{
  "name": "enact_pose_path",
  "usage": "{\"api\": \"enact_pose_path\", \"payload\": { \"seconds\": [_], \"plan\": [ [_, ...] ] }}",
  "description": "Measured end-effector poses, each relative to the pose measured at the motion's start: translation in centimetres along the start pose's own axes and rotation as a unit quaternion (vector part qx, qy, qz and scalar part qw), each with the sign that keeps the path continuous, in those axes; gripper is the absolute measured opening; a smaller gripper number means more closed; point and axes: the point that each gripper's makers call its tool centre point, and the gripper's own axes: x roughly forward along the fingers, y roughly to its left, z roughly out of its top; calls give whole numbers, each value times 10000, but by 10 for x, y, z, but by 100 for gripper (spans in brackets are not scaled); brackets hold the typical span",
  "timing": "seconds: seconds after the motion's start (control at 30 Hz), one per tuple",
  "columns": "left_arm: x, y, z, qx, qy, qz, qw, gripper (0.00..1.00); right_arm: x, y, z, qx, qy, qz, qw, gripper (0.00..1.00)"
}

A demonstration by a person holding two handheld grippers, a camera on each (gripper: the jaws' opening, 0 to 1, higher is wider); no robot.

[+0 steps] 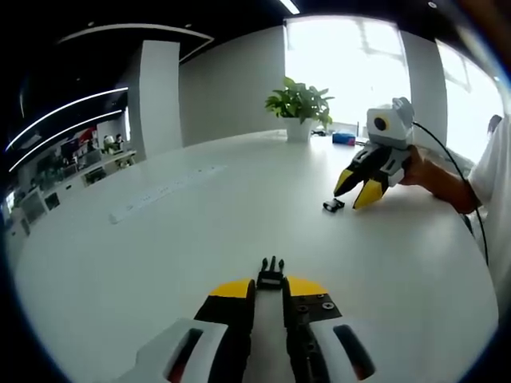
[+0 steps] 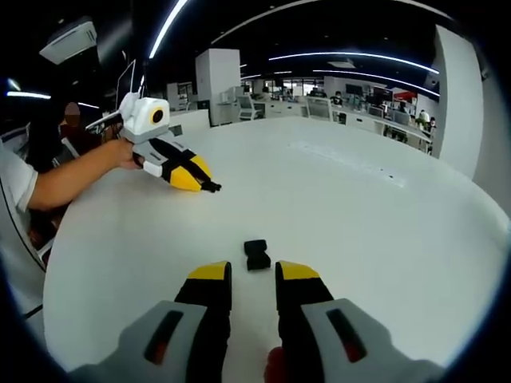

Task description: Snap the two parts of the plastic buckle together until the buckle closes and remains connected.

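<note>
My left gripper (image 1: 270, 286) is shut on the pronged half of the black buckle (image 1: 271, 274), whose prongs stick out past the yellow tips, low over the white table (image 1: 184, 247). The socket half (image 1: 334, 205) lies on the table further right, just under the open right gripper (image 1: 357, 191). In the right gripper view, that socket half (image 2: 256, 254) rests just ahead of my right gripper (image 2: 254, 273), whose jaws stand apart and hold nothing. The left gripper (image 2: 201, 180) shows at upper left, with the pronged half (image 2: 212, 188) at its tips.
A potted plant (image 1: 299, 108) and a small blue box (image 1: 343, 138) stand at the table's far edge. A long flush power strip (image 1: 164, 193) runs across the table on the left. A person's arm (image 2: 72, 179) reaches in from the table's edge.
</note>
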Motion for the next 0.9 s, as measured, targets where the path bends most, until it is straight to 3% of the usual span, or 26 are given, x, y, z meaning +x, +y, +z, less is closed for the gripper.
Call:
{"api": "enact_pose_path", "payload": {
  "seconds": [0.33,0.9],
  "plan": [
    [0,-3,-1,-27,-7,-8,10000,13,5,-2,-1,-302,18,-3,9995,20],
    [1,2,-1,-37,7,-1,10000,13,5,1,2,-231,-43,59,9997,17]
  ]
}}
